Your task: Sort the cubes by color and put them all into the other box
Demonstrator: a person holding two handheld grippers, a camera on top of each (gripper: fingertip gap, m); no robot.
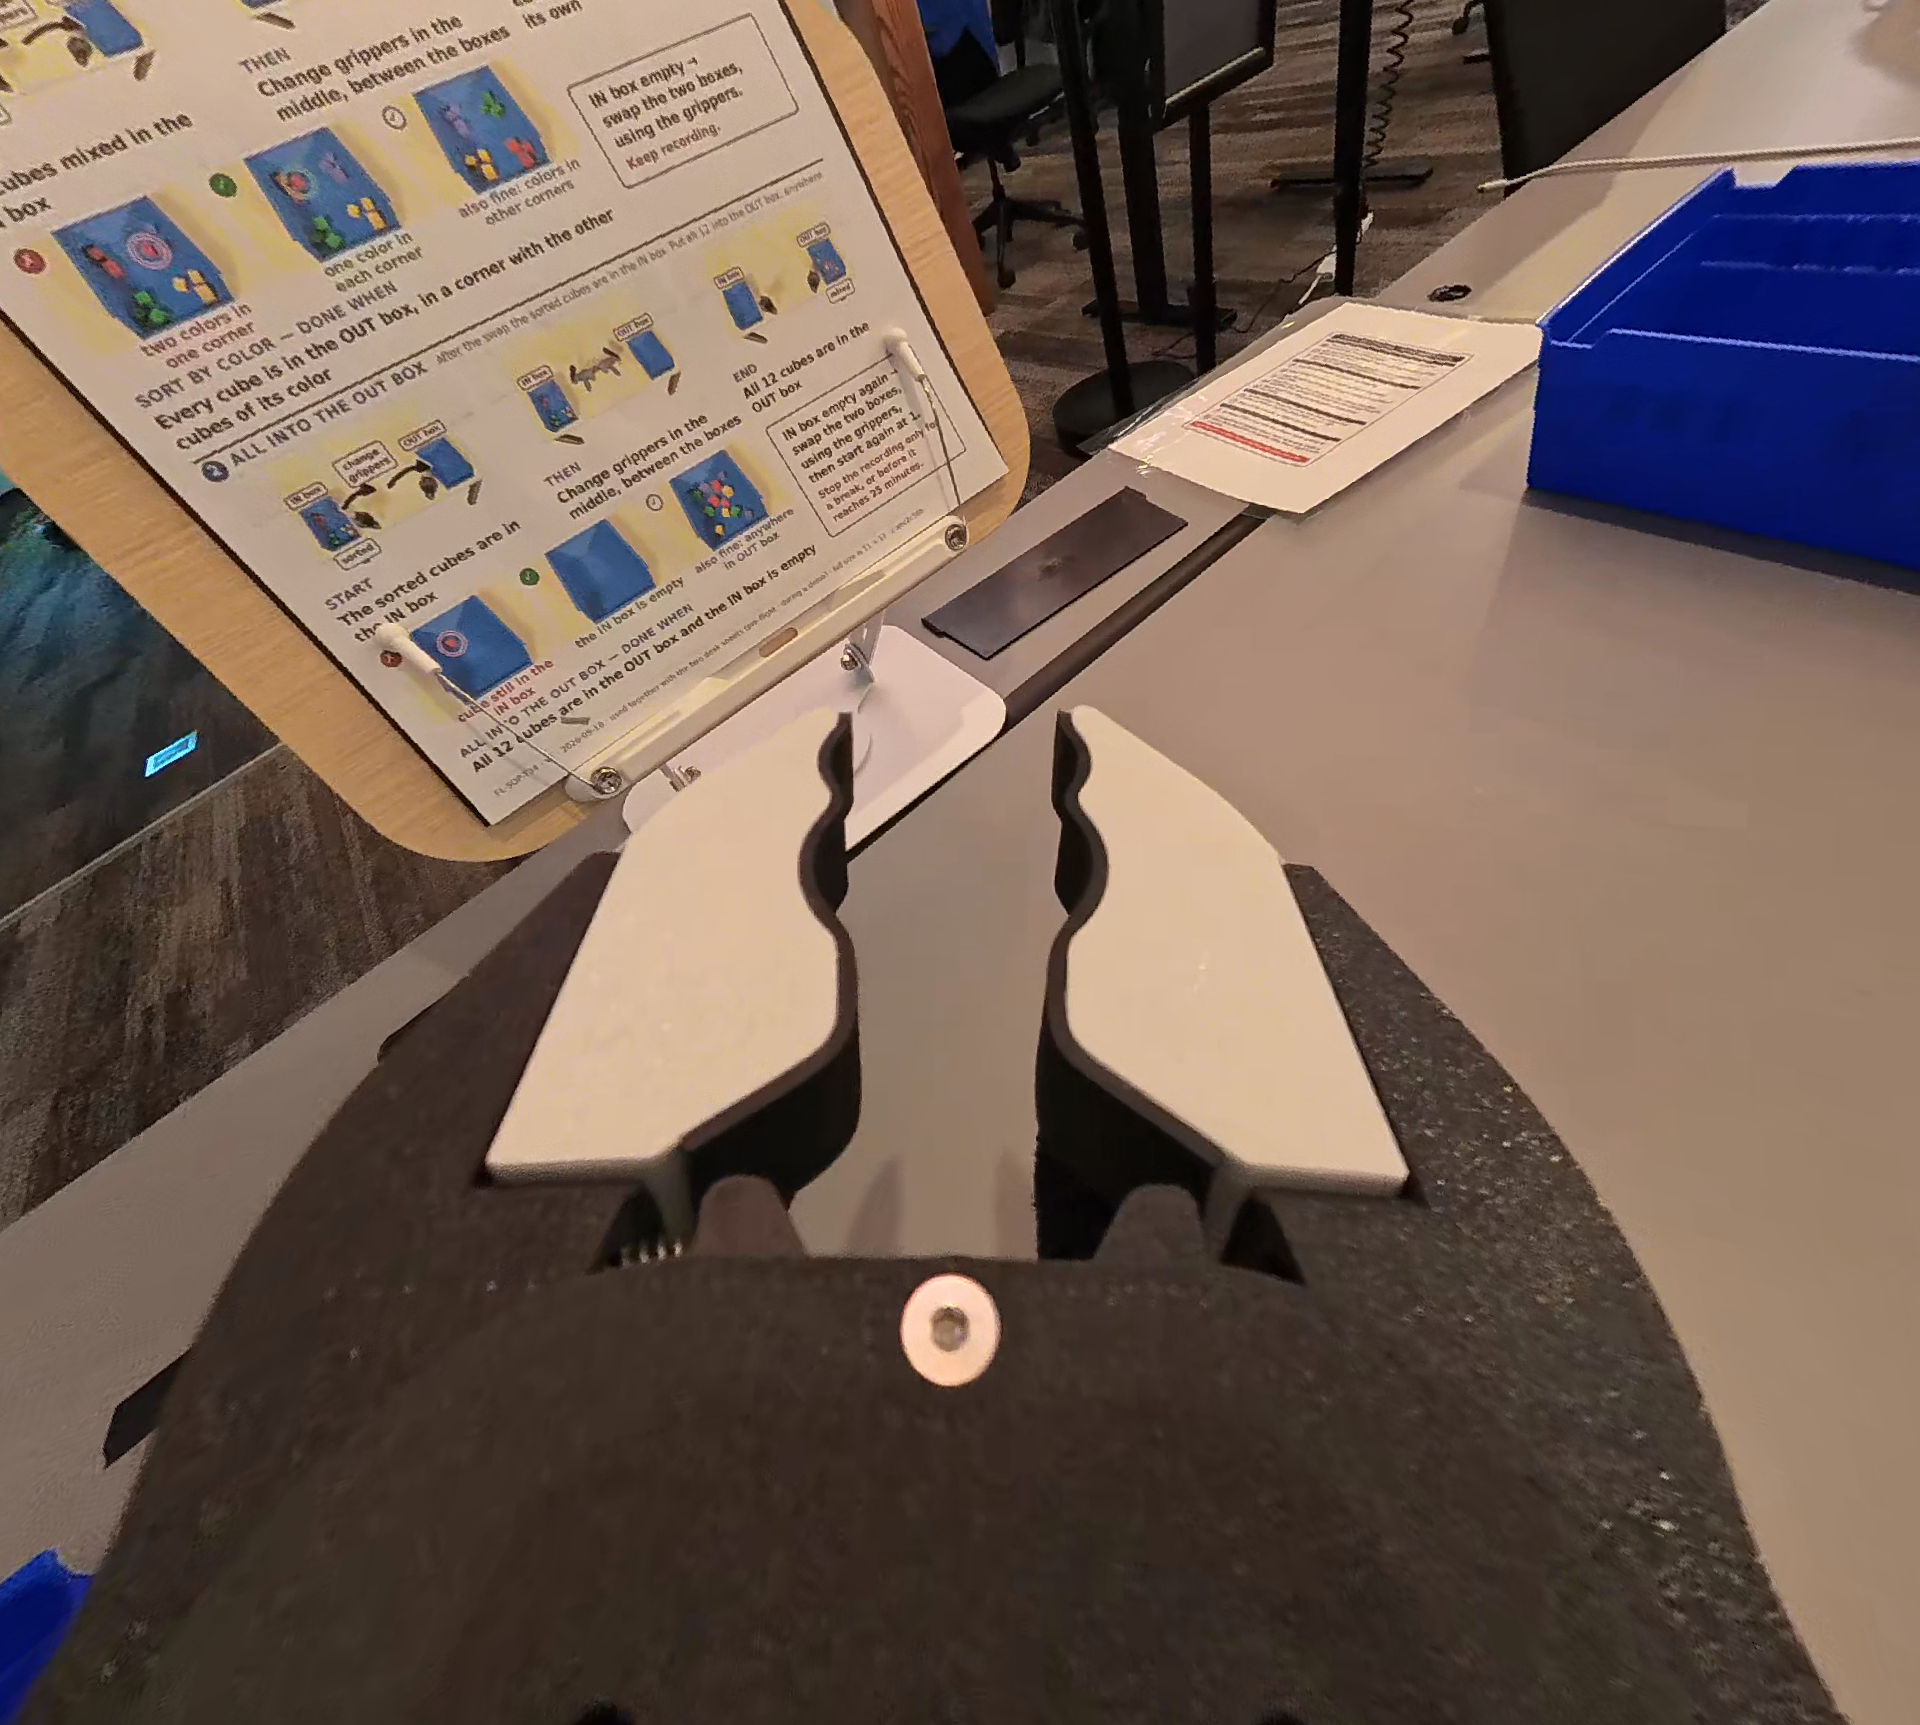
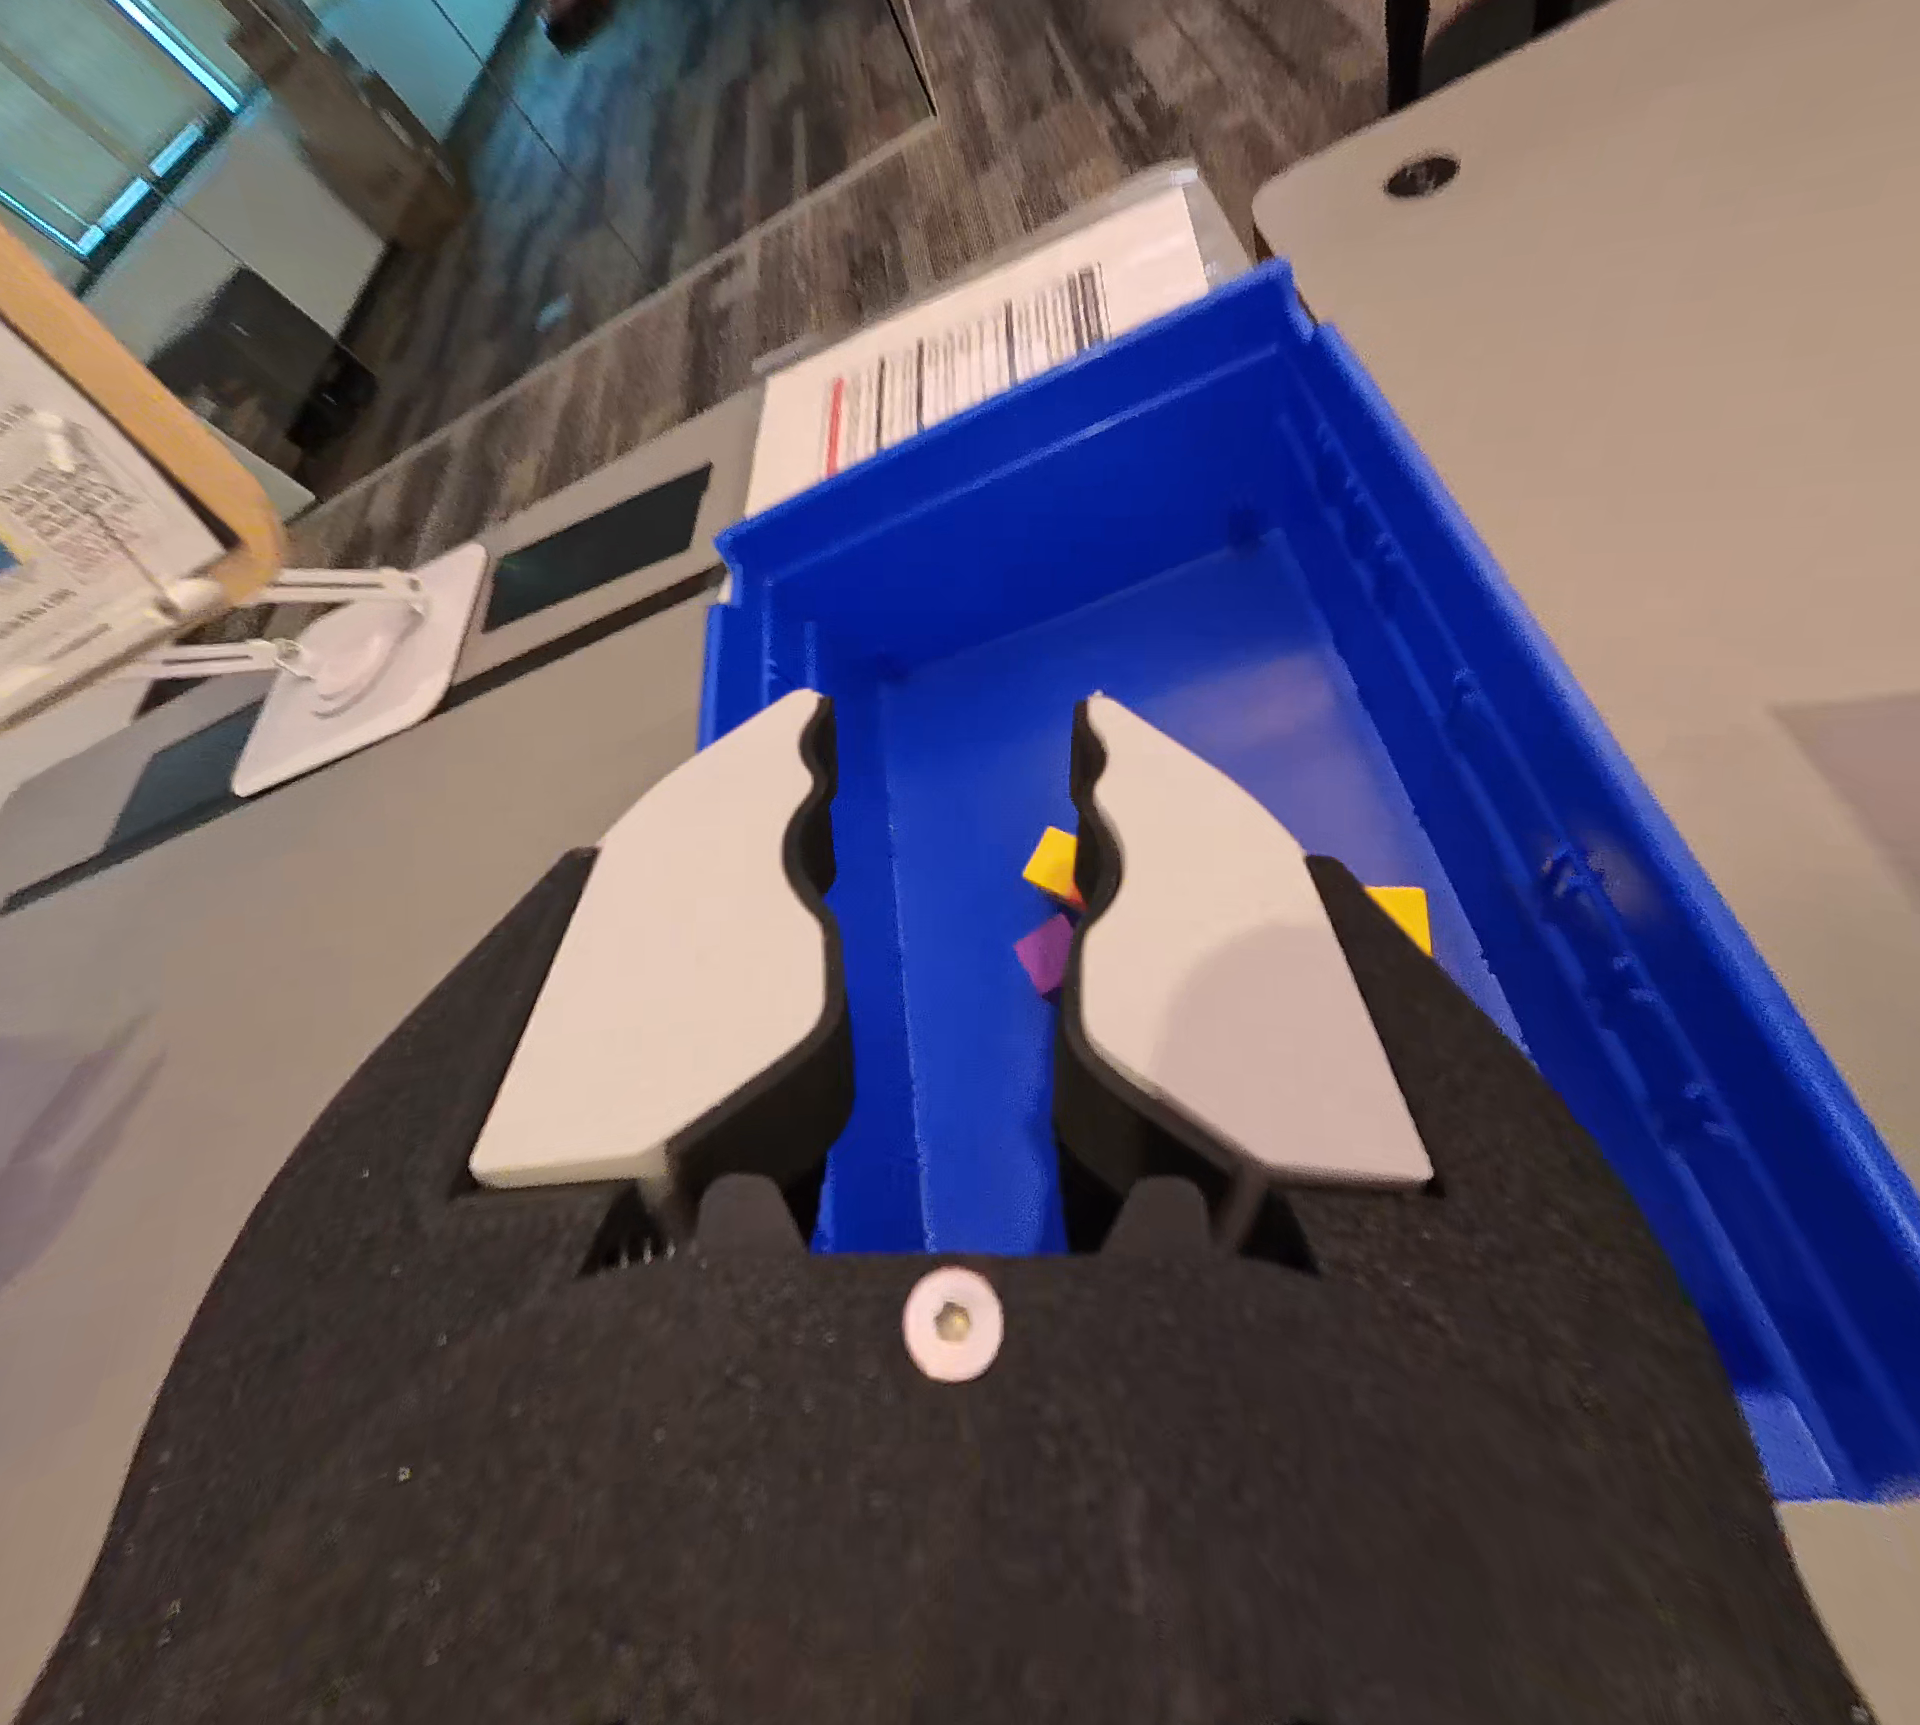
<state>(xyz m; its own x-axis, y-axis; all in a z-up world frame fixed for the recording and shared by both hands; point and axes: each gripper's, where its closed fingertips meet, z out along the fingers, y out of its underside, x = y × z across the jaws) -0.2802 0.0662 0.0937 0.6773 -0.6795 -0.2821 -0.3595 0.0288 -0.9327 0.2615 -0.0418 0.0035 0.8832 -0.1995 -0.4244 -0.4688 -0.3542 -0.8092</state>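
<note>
Two grippers, left and right, hung released and empty; yellow cube and purple cube lay unsorted together in the blue plastic box.

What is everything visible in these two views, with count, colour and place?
Box: one, blue, on the table under the right claw.
Cubes: two yellow, one purple, inside the box, partly hidden; a sliver of orange beside them.
Instruction board: one, wooden-edged, on a white stand, table's far edge.
Paper sheet: one, white, beside the box.
Black plate: one, flat on the table.
Table: grey.
Left claw: open, empty, above the table.
Right claw: open, empty, over the box.
</note>
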